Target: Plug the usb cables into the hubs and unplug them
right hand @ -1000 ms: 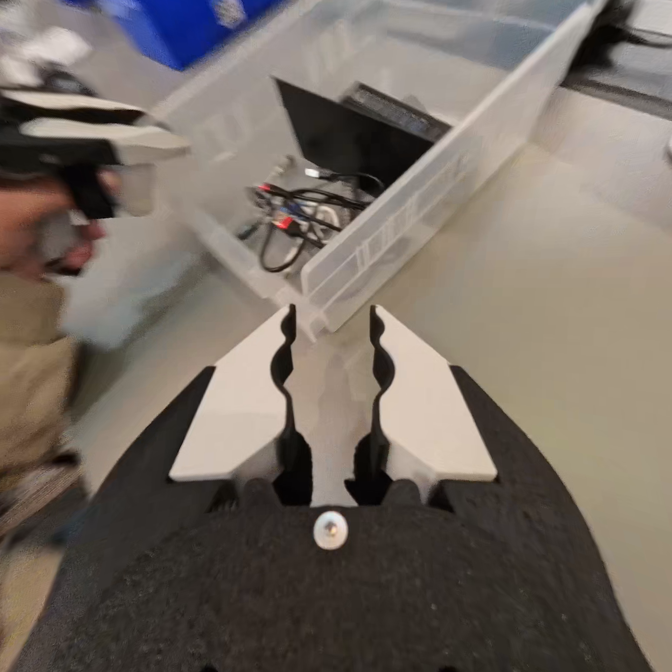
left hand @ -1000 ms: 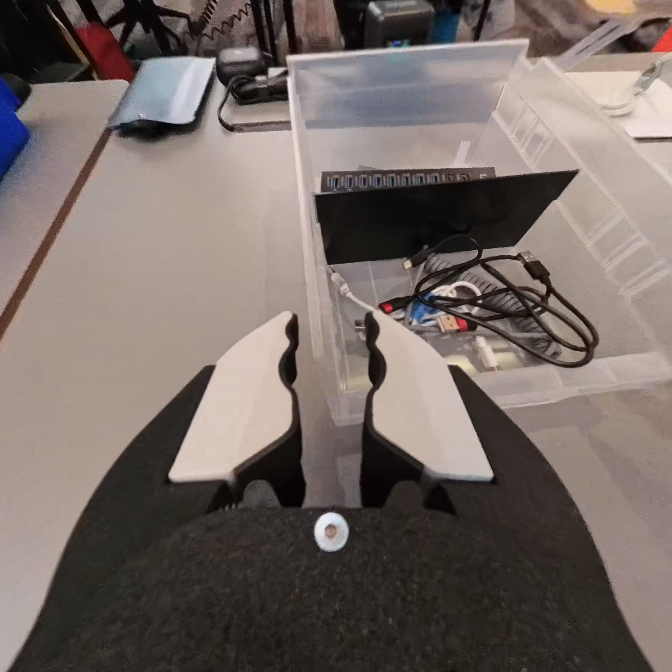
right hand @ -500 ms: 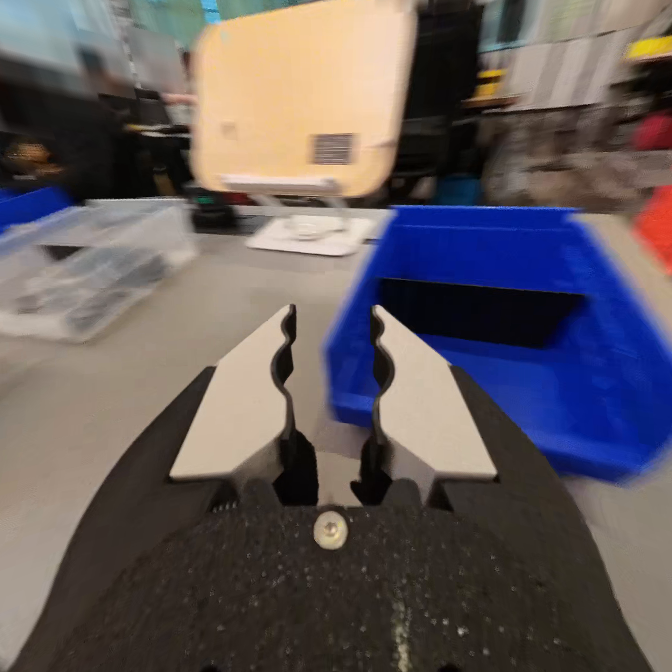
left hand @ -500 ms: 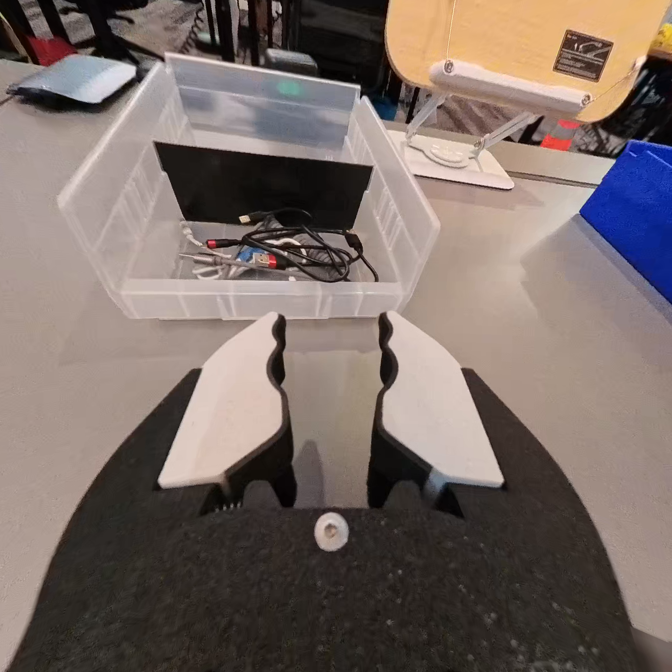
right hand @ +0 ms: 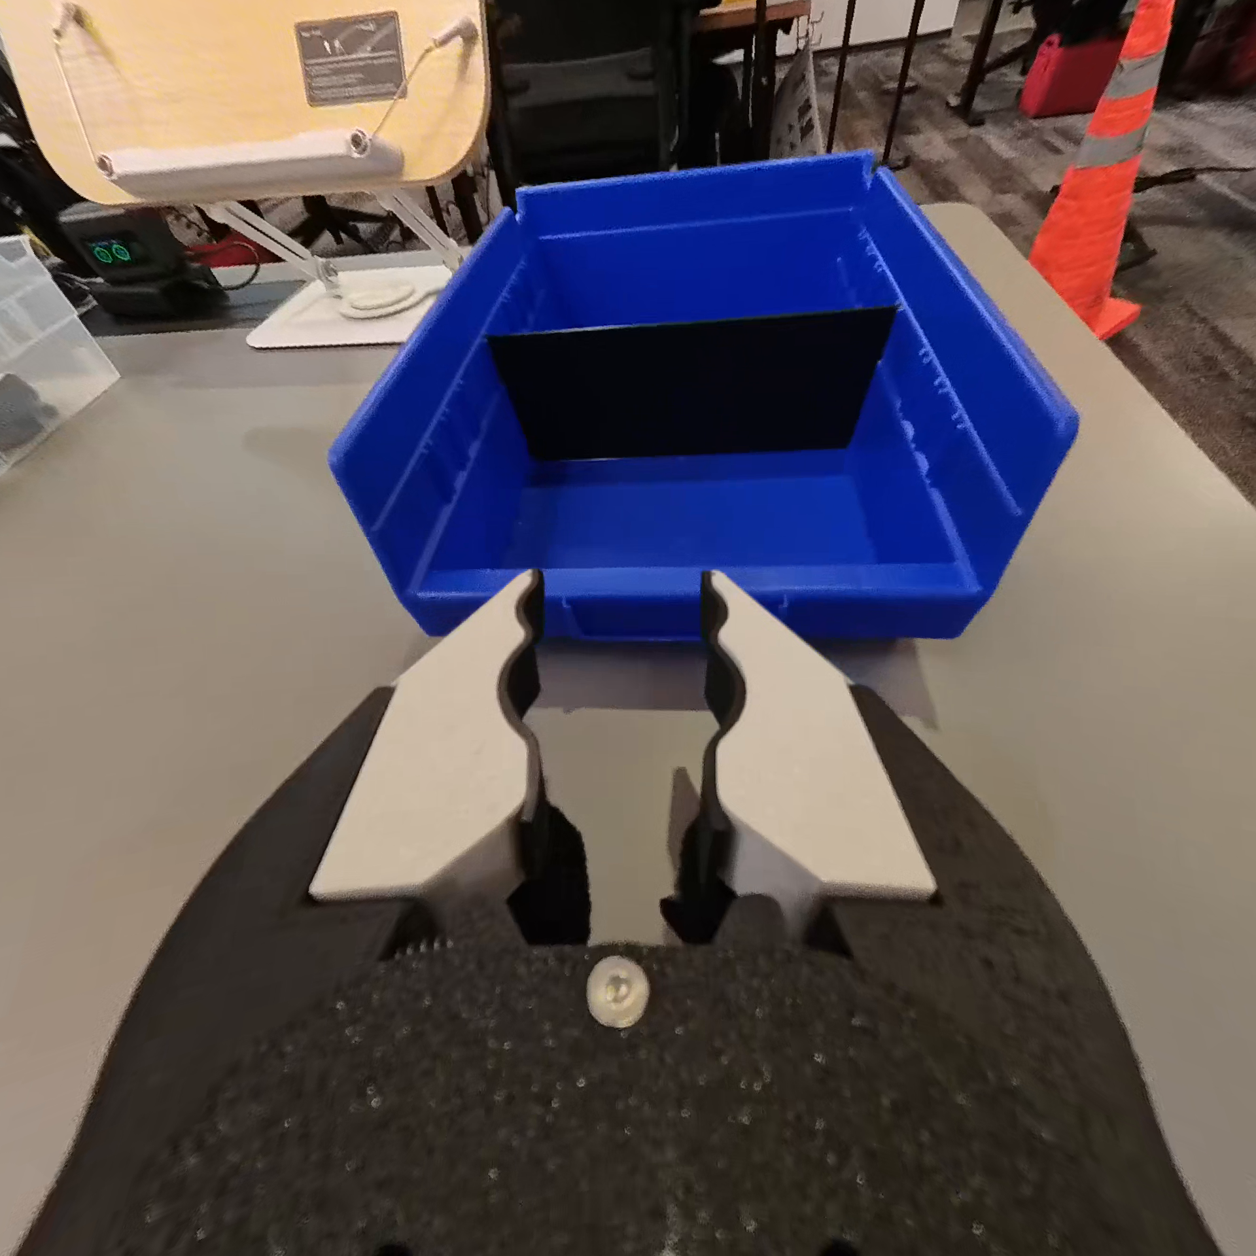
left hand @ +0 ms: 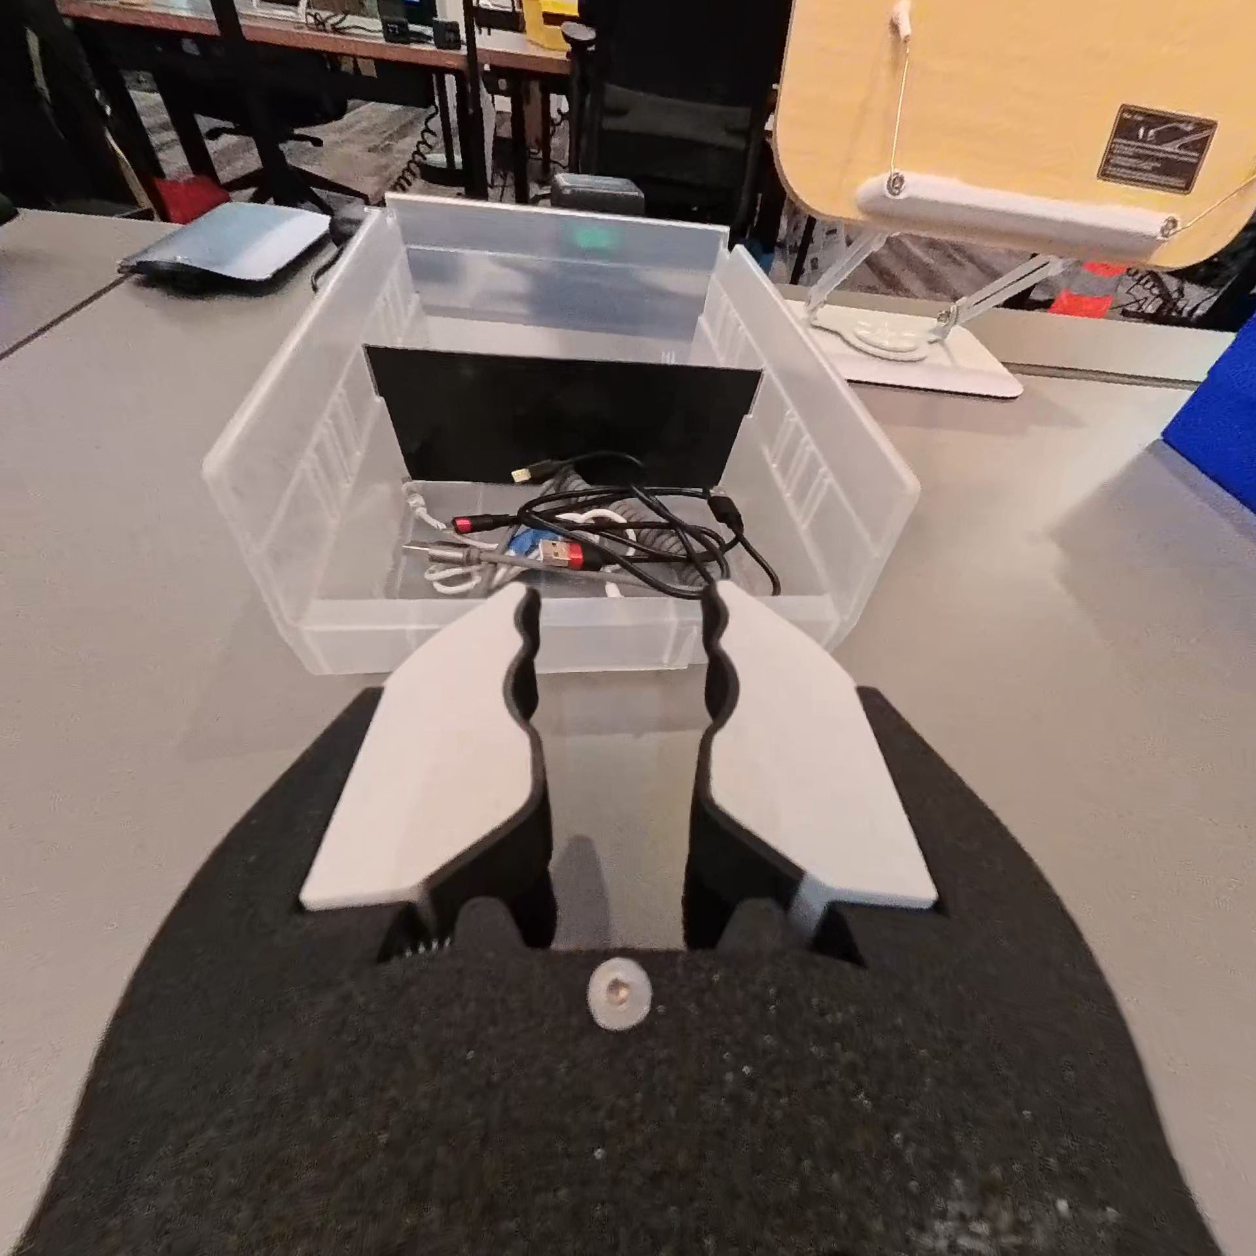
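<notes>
Left gripper (left hand: 618, 598), fingers spread, faces the clear bin (left hand: 272, 476) of tangled cables (left hand: 612, 537) at frame centre; right gripper (right hand: 620, 584), fingers spread, faces the blue bin (right hand: 380, 469), a black divider (right hand: 686, 387) across it.

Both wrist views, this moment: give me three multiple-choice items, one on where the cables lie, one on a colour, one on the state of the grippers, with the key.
1. Where do the USB cables lie?
A. In the front compartment of the clear bin, before the black divider
B. On the bare table
C. In the blue bin

2. What colour is the bin ahead of the right gripper?
A. Clear
B. Blue
C. Red

3. What state are the two grippers in?
A. Both shut on cables
B. Left open, right shut on a cable
C. Both open and holding nothing

Key: 1 A, the tangle sits inside the clear bin on the near side of its divider. 2 B, the blue bin fills the right wrist view. 3 C, table and bin wall show through the gap of the left gripper and of the right one.
</notes>
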`<action>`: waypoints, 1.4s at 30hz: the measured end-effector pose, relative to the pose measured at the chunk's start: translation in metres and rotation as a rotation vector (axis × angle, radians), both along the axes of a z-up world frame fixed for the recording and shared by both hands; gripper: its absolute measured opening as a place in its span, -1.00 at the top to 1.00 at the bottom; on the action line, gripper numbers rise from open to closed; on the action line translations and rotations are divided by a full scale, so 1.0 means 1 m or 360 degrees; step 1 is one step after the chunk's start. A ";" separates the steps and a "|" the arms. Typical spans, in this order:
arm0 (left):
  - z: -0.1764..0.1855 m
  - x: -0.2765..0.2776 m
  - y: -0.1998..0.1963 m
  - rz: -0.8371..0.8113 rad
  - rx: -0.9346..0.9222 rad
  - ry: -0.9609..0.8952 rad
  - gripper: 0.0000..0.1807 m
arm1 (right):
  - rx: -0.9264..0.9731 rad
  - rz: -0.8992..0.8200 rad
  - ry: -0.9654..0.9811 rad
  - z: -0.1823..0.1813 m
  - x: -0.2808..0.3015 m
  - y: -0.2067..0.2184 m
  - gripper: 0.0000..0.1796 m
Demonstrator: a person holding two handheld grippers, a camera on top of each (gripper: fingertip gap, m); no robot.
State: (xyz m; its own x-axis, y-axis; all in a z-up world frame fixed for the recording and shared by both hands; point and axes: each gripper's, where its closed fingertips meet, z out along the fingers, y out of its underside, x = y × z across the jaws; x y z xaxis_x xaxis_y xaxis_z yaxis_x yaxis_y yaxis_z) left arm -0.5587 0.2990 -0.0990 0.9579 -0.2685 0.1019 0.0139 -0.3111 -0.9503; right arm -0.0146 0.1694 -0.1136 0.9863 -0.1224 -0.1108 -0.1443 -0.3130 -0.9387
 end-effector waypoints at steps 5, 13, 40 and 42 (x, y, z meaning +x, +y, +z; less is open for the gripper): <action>-0.011 0.012 0.008 -0.0072 -0.0069 -0.0002 0.49 | 0.0027 -0.0038 0.0000 0.005 0.004 -0.007 0.54; -0.011 0.018 0.005 -0.0105 -0.0044 -0.0006 0.49 | -0.0022 0.0025 0.0006 -0.001 -0.007 0.003 0.54; -0.012 0.002 0.209 -0.1739 -0.0919 0.1820 0.40 | 0.0269 0.1335 0.0410 0.029 -0.286 0.026 0.40; -0.035 0.005 0.220 -0.1815 -0.1002 0.1992 0.29 | 0.0338 0.1241 0.0316 0.029 -0.280 0.033 0.32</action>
